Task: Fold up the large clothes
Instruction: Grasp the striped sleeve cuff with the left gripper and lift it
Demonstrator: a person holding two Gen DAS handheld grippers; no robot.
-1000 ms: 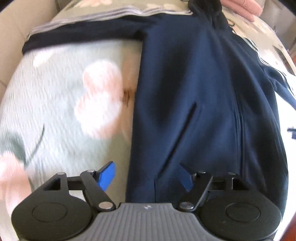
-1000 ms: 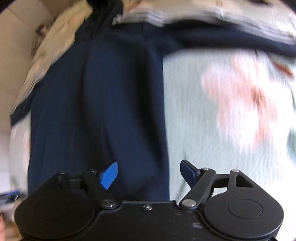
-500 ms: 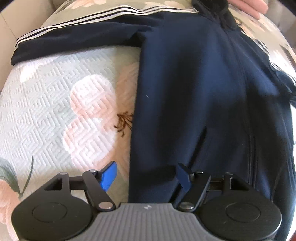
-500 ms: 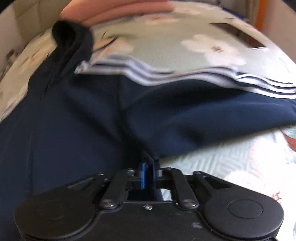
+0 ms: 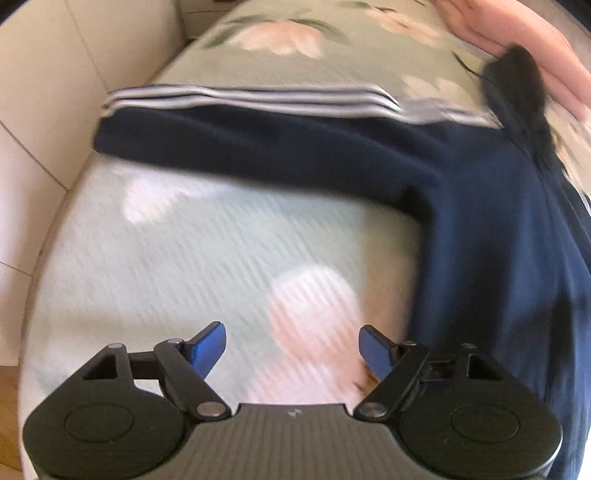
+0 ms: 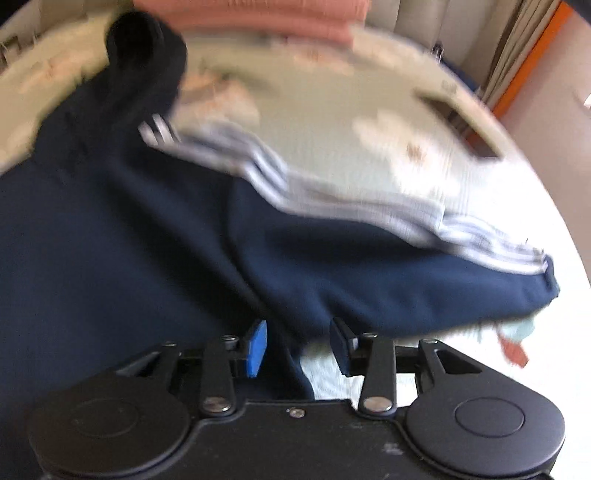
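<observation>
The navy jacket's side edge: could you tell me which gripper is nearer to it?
Right. The right gripper straddles the navy jacket at its side edge, jaws opening with cloth between them. The left gripper hangs over bare floral bedspread beside it, opening.

left wrist: steep down, close | right wrist: likewise | shared: jacket (image 5: pixel 498 240)

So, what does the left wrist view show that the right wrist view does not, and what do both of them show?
Only the left wrist view shows the left gripper, its jaws opening over bare bedspread with nothing between them, and the jacket's sleeve stretched out flat.

Only the right wrist view shows the right gripper, jaws opening with an edge of the jacket between them, and an orange strip at the room's edge.

Both show the navy jacket with white stripes, the floral bedspread and pink fabric at the far end.
</observation>
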